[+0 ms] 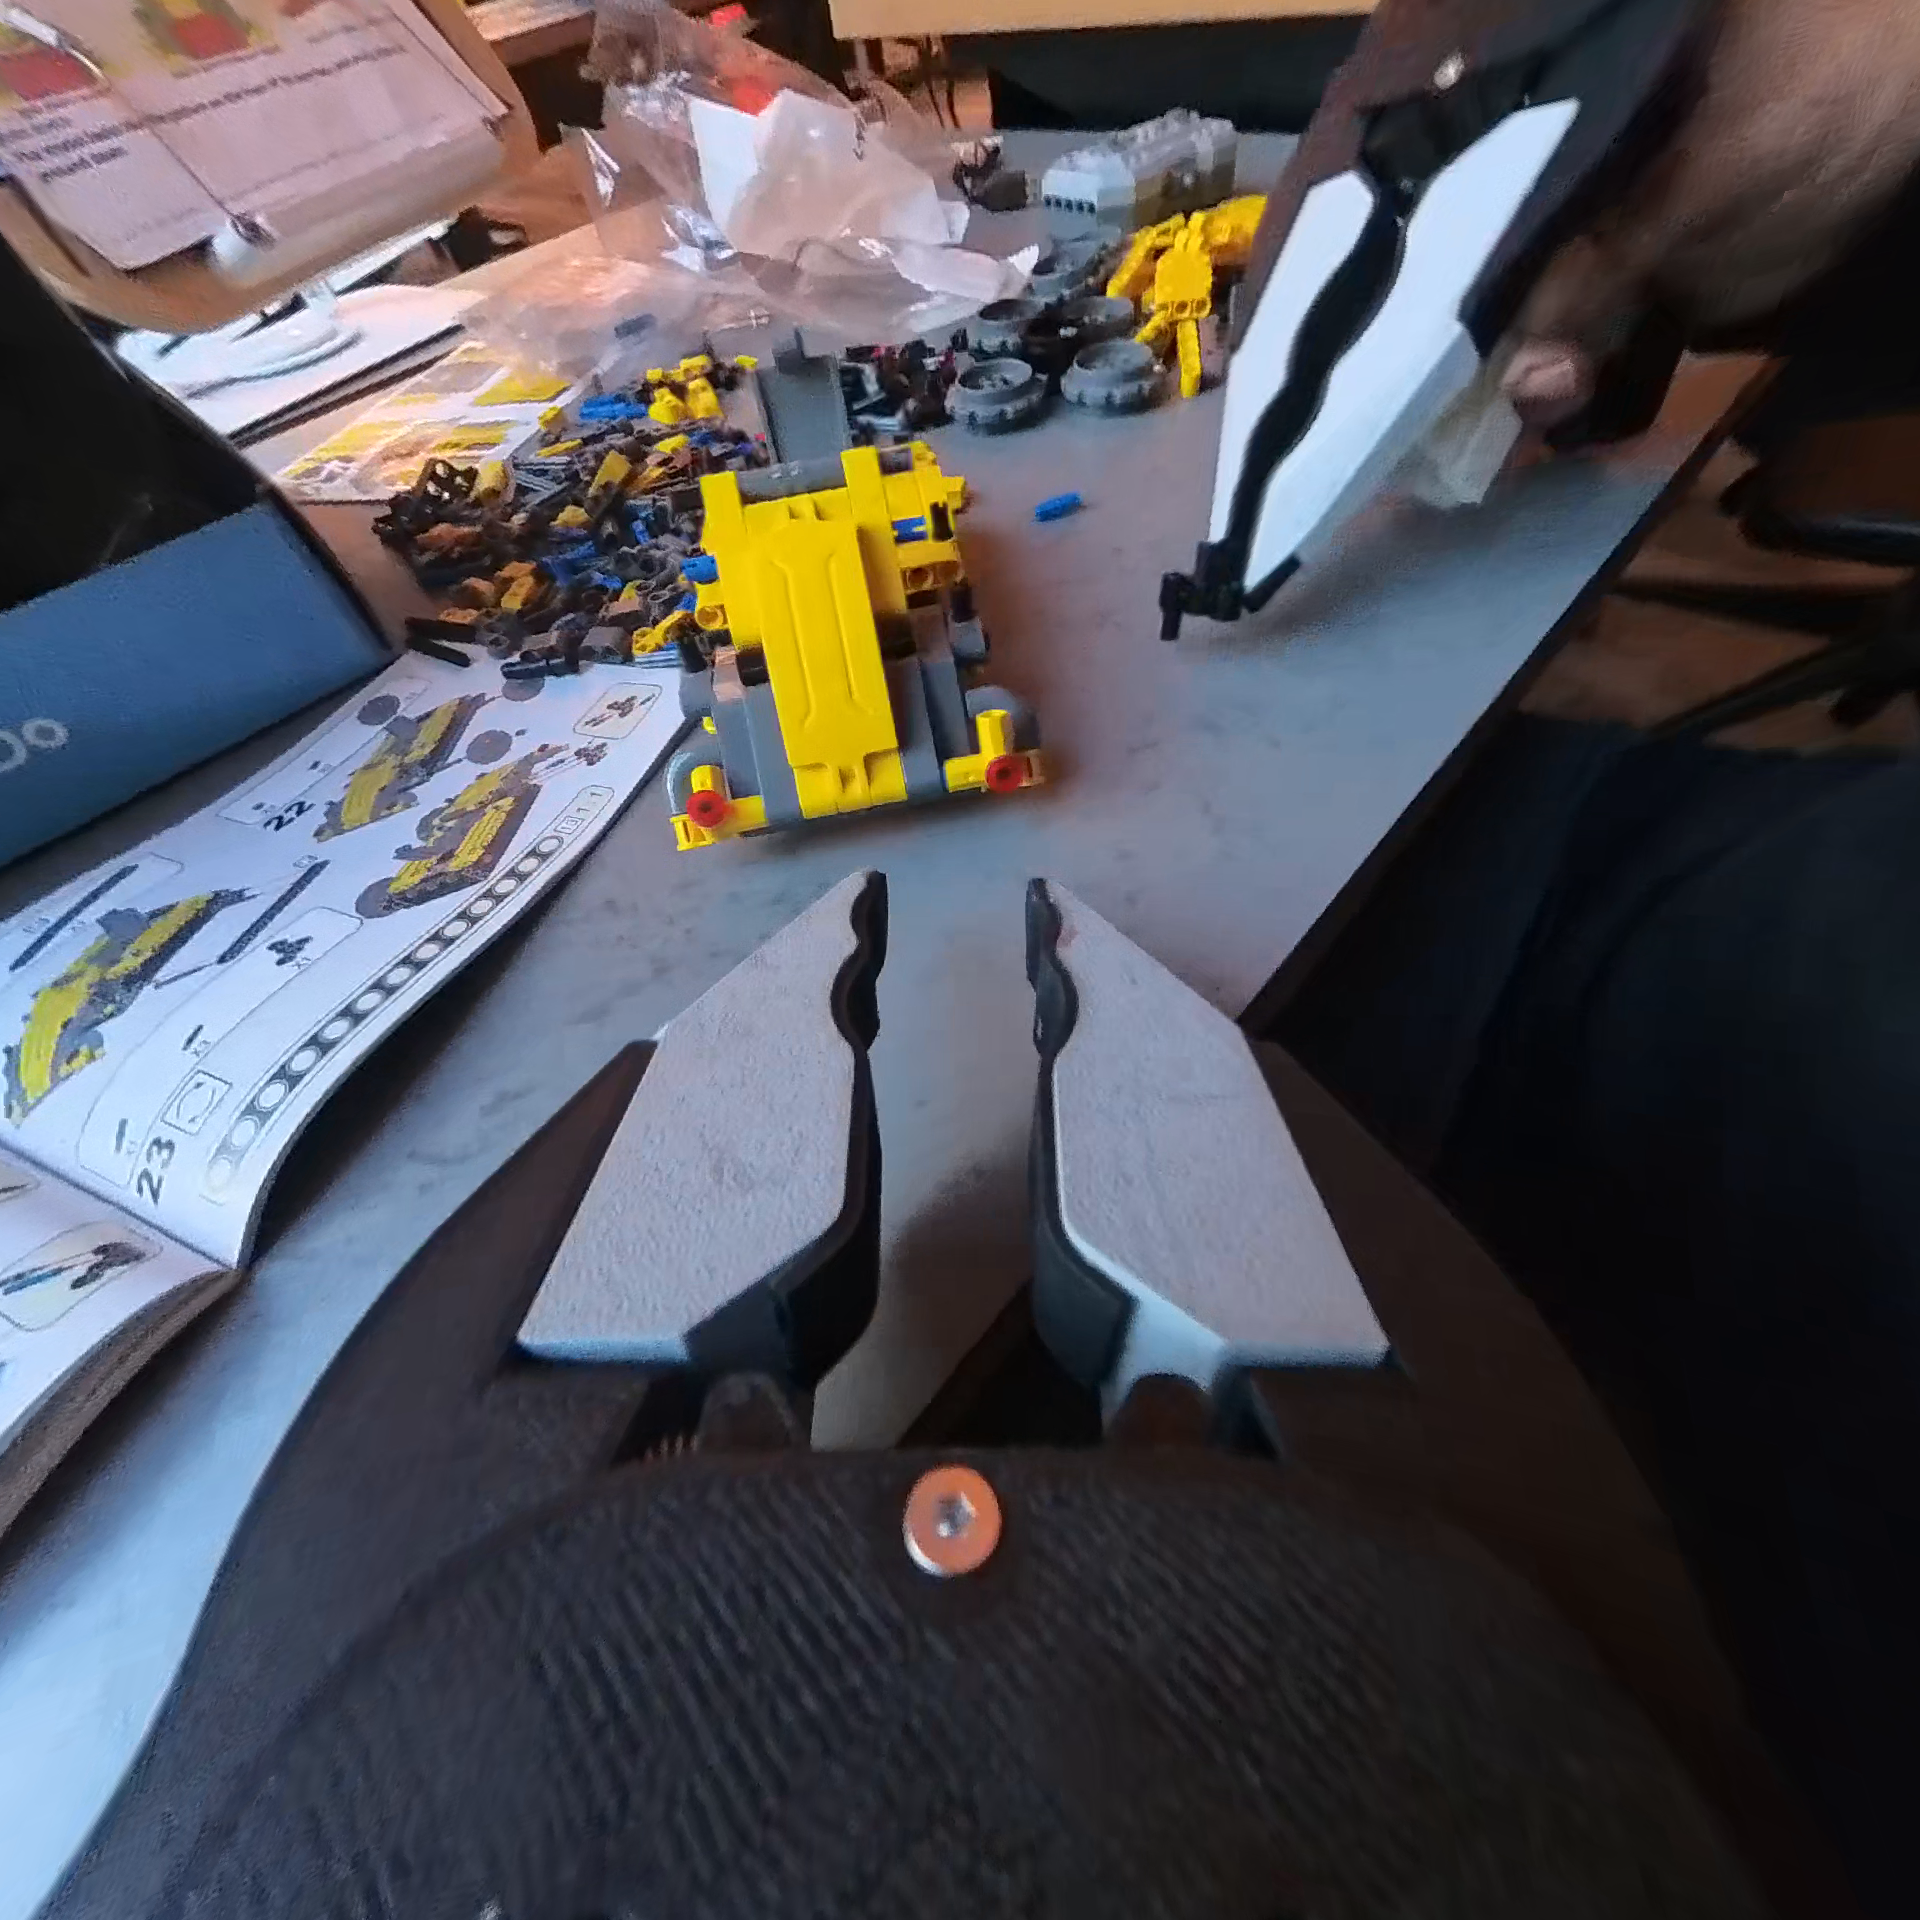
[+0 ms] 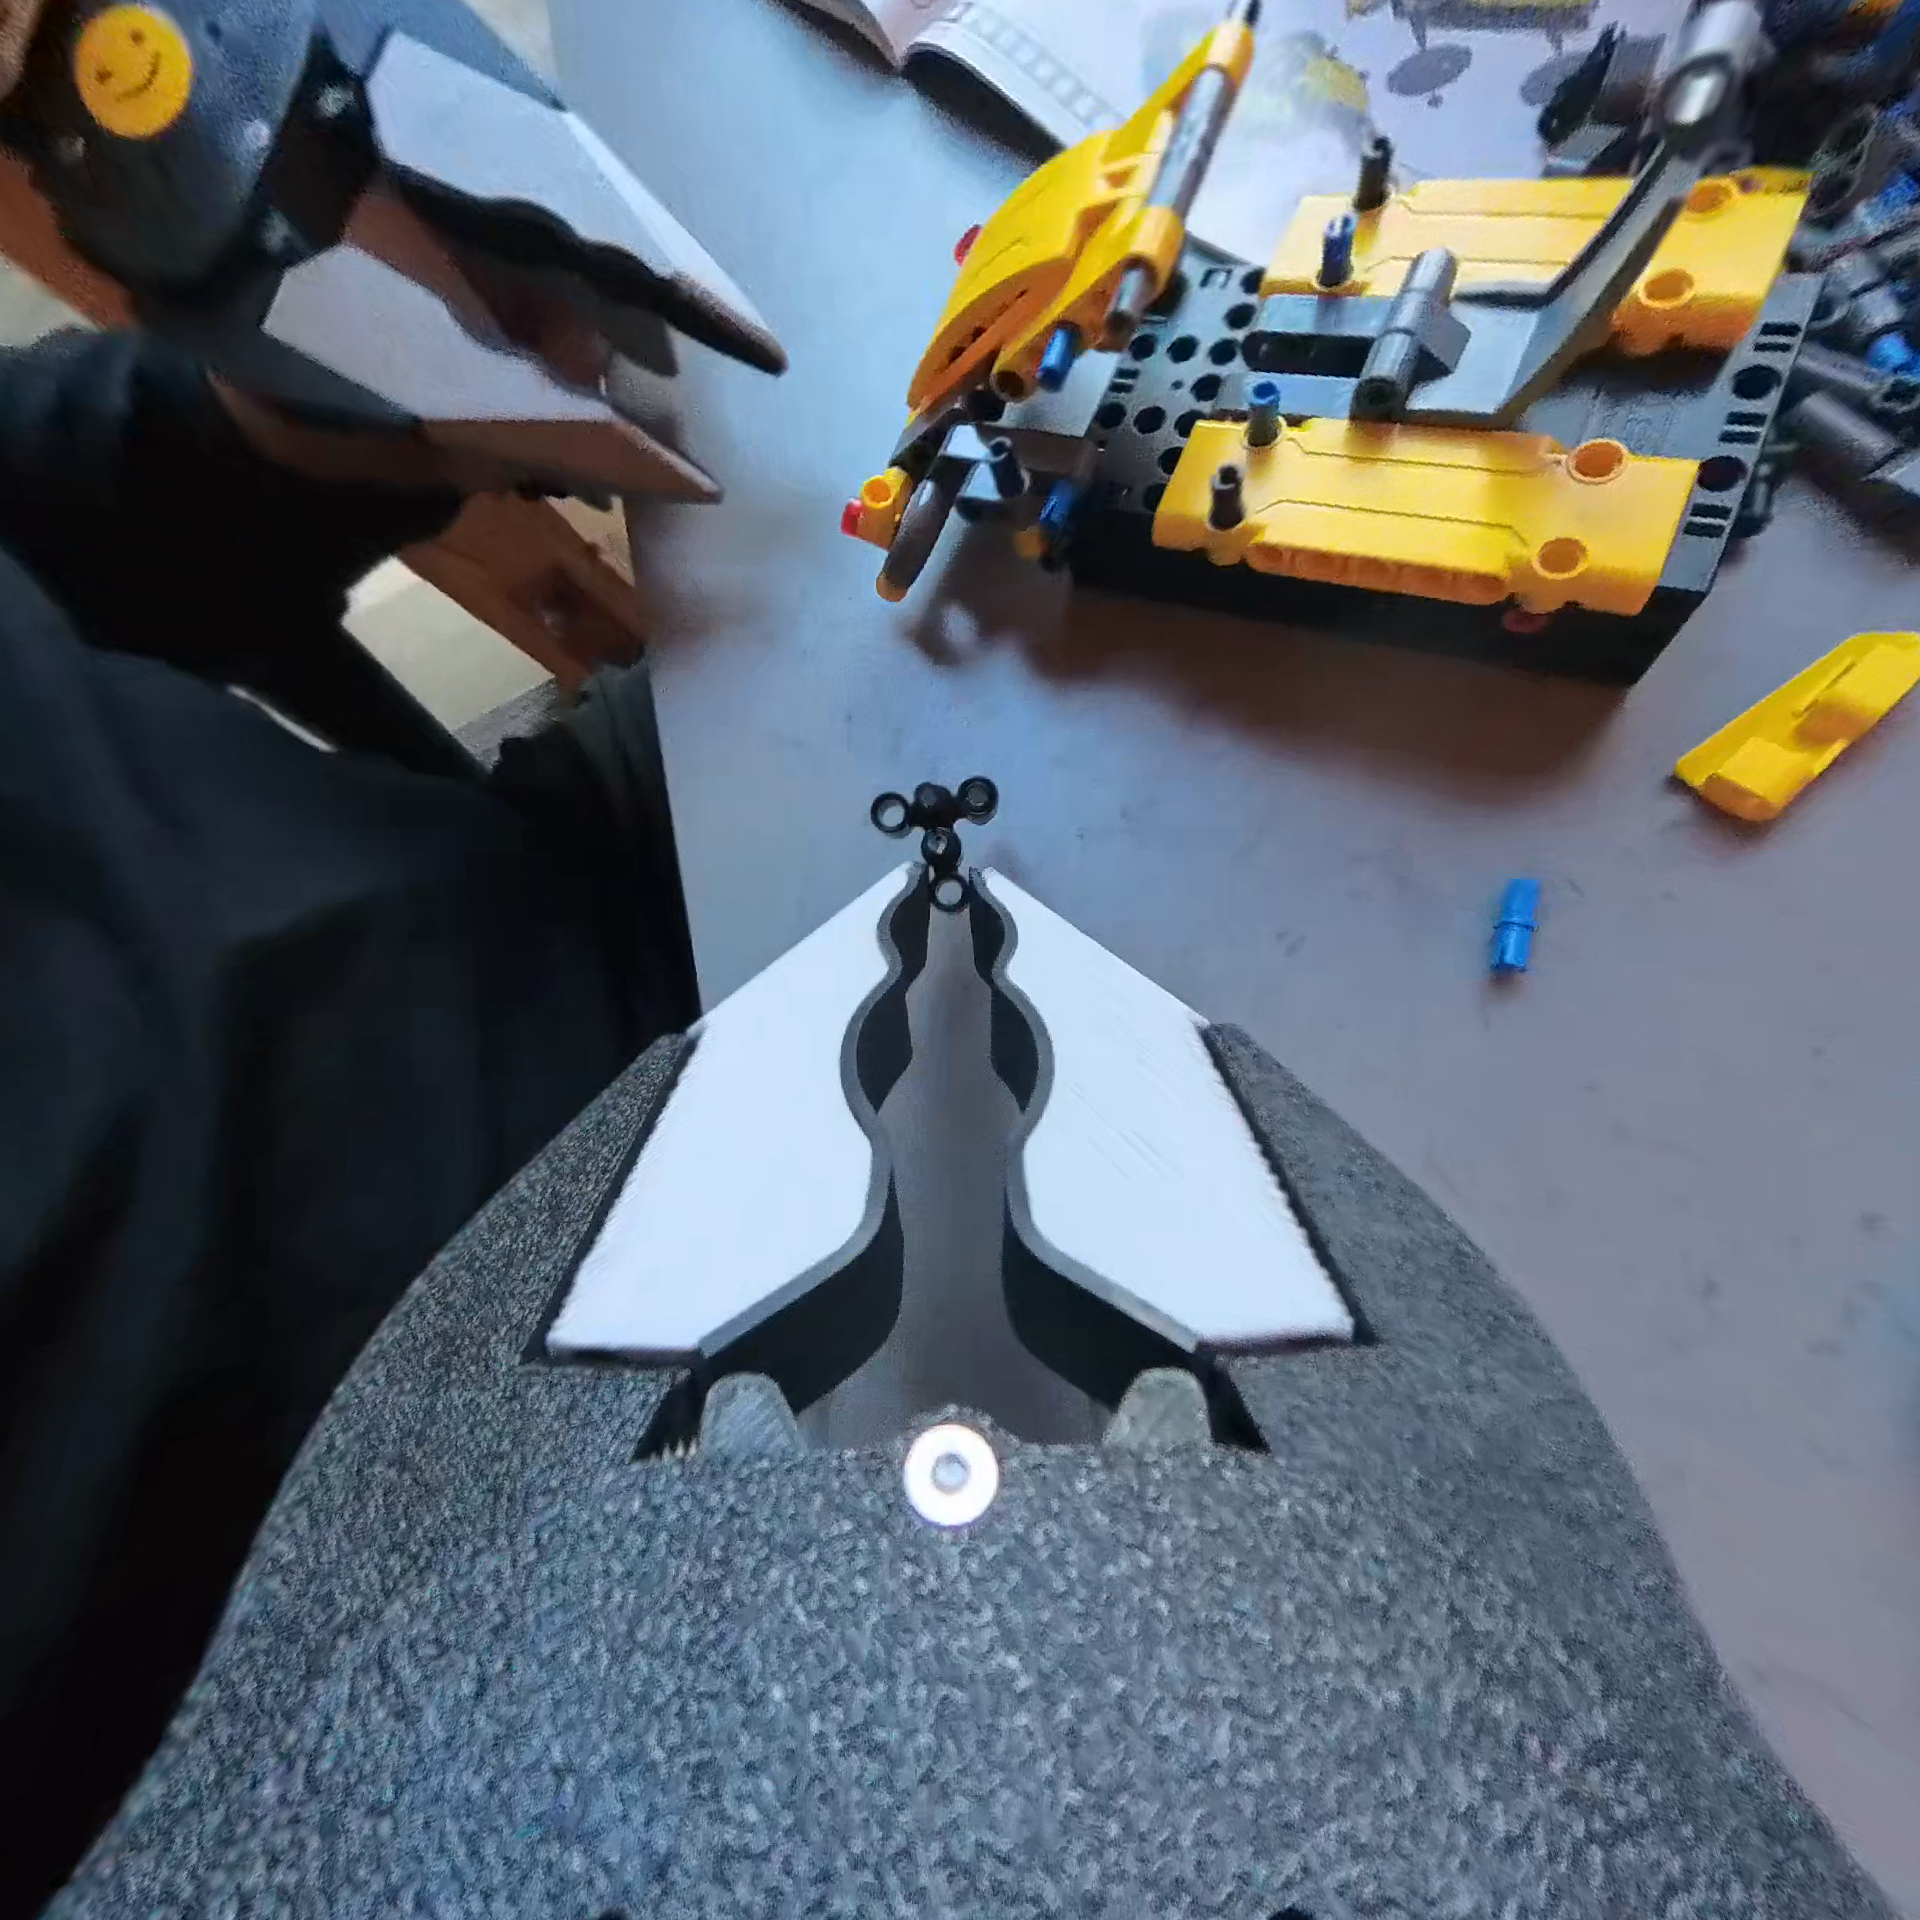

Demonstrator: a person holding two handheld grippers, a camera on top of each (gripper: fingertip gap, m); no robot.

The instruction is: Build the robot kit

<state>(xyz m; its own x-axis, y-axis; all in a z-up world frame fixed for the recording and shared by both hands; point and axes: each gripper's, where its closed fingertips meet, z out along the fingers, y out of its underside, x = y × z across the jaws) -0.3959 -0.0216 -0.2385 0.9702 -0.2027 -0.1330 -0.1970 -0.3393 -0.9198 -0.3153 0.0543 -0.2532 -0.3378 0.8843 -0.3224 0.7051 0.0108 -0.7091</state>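
A yellow, grey and black brick-built vehicle (image 1: 847, 649) stands on the grey table (image 1: 1195, 790); it also shows in the right wrist view (image 2: 1434, 436). My left gripper (image 1: 956, 899) is open and empty, just short of the vehicle's near end. My right gripper (image 2: 948, 883) is shut on a small black connector piece (image 2: 935, 816) and holds it above the table near the edge. In the left wrist view the right gripper (image 1: 1231, 592) shows at the right with the black piece (image 1: 1195, 603) at its tips. The left gripper (image 2: 748, 416) shows at upper left of the right wrist view.
An open instruction booklet (image 1: 270, 935) lies at the left. A pile of small loose parts (image 1: 561, 540), grey wheels (image 1: 1039, 364), a yellow sub-assembly (image 1: 1184, 270) and plastic bags (image 1: 810, 197) lie behind. A blue pin (image 2: 1512, 925) and a yellow panel (image 2: 1797, 743) lie loose. The table edge (image 1: 1455, 769) runs at the right.
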